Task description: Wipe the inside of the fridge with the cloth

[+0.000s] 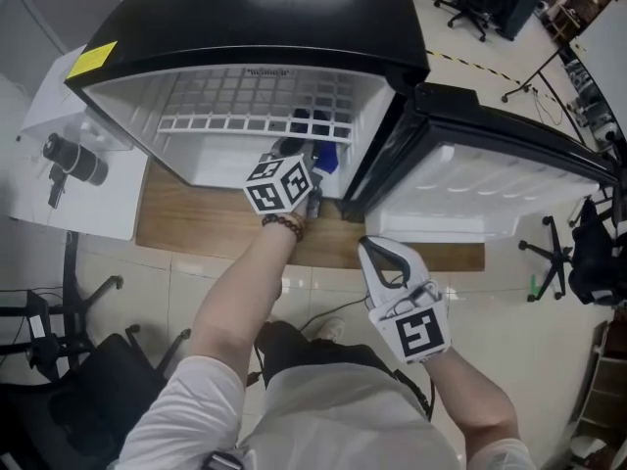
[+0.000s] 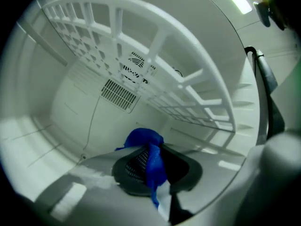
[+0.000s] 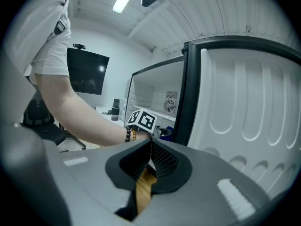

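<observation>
Three cameras: one overhead, one riding each gripper

Head view looks steeply down on the fridge (image 1: 255, 27), left gripper (image 1: 313, 169) and right gripper (image 1: 377, 258); left gripper view sits inside, close, shelf (image 2: 155, 79) above its jaws, back wall (image 2: 84, 112) ahead; right gripper view sits outside, door (image 3: 244, 112) right of its jaws, left cube (image 3: 142, 120) ahead; head view shares both.

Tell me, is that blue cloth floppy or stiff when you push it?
Probably floppy: the cloth is crumpled and squeezed thin in the left tongs, with a tail drooping. It is likely light, since that small pinch holds it. Pushed on the fridge wall, it should fold and drag rather than slide.
</observation>
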Tool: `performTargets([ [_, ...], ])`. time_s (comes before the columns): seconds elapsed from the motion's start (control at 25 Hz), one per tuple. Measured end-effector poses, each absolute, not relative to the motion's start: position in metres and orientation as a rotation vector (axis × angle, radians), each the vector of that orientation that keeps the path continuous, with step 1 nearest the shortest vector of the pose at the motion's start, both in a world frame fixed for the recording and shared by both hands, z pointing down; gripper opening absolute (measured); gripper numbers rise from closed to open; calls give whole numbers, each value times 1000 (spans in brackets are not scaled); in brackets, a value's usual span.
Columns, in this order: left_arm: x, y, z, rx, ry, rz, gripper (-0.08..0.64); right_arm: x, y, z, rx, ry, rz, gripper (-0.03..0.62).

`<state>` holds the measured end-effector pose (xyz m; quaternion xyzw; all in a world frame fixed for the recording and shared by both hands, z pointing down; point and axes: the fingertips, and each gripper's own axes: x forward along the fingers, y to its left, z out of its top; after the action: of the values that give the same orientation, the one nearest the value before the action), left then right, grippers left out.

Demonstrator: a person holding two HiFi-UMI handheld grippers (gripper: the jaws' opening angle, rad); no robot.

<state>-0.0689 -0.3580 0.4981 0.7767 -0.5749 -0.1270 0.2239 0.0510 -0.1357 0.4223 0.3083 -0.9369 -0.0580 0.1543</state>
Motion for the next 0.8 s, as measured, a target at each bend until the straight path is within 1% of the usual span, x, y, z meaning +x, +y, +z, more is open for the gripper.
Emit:
performTargets([
  [0.12, -75, -335, 494, 2149, -1585, -328, 37, 41, -129, 423, 850, -2698, -123, 19],
  [0.28, -79, -299, 483, 2172, -1564, -313, 37, 25, -119, 427, 796, -2711, -12, 94],
  [0.48, -80, -252, 465, 2225, -1494, -285, 37, 13, -118, 432, 782, -2727, 199, 145],
  [0.56, -79, -231, 459, 2255, -1450, -266, 37, 8, -120, 432, 777, -2726, 262, 175],
  [0.8, -68, -177, 439, 2360, -1278, -215, 37, -9, -126, 432, 743, -2703, 331, 263],
])
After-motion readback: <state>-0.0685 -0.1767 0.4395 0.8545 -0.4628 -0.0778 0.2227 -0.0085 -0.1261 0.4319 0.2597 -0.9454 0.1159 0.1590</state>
